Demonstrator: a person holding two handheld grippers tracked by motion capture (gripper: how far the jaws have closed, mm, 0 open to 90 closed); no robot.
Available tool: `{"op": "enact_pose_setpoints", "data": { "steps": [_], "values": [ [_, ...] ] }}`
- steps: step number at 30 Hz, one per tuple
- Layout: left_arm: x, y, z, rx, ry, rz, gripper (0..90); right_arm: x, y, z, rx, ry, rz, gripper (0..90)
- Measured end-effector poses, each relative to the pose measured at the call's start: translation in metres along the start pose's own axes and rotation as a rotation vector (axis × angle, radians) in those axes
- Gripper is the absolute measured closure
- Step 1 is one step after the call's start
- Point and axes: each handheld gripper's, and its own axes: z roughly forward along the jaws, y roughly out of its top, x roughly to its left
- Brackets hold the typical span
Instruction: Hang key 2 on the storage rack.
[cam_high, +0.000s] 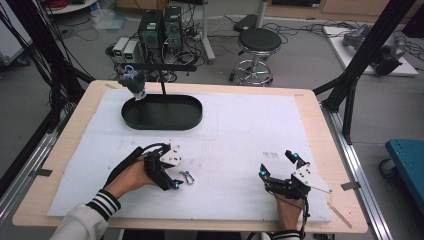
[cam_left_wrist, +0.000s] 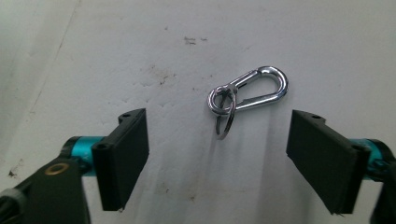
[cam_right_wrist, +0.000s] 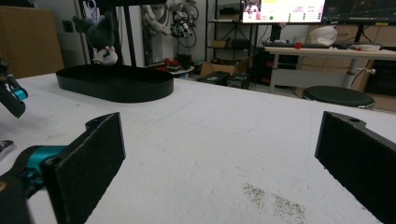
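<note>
High view: black oval tray (cam_high: 162, 112) with a plush toy (cam_high: 133, 82) in the upper left. Left gripper (cam_high: 176, 183) at lower left, jaws apart around a silver snap hook (cam_left_wrist: 247, 93), not touching. Right gripper (cam_high: 277, 164) wide open, empty. Left gripper view reveals its key ring (cam_left_wrist: 225, 116).

Black claws (cam_left_wrist: 219, 158), teal fittings, white sleeve (cam_high: 80, 225), striped cuff (cam_high: 104, 204)
</note>
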Motion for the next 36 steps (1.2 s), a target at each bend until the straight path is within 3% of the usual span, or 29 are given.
{"op": "enact_pose_setpoints", "data": {
  "steps": [17,27,36],
  "values": [
    [-0.0012,0.0032,0.0013,0.005,0.005,0.001,50.1,0.0001,0.0,0.0,0.0,0.0,0.001,0.8],
    [-0.0031,0.005,0.0046,0.01,-0.019,0.006,66.4,0.0,0.0,-0.0001,-0.001,0.002,0.002,0.8],
    [-0.0027,0.0048,0.002,0.006,-0.001,0.011,72.8,-0.0001,0.0,-0.0002,0.0,0.003,0.002,0.8]
  ]
}}
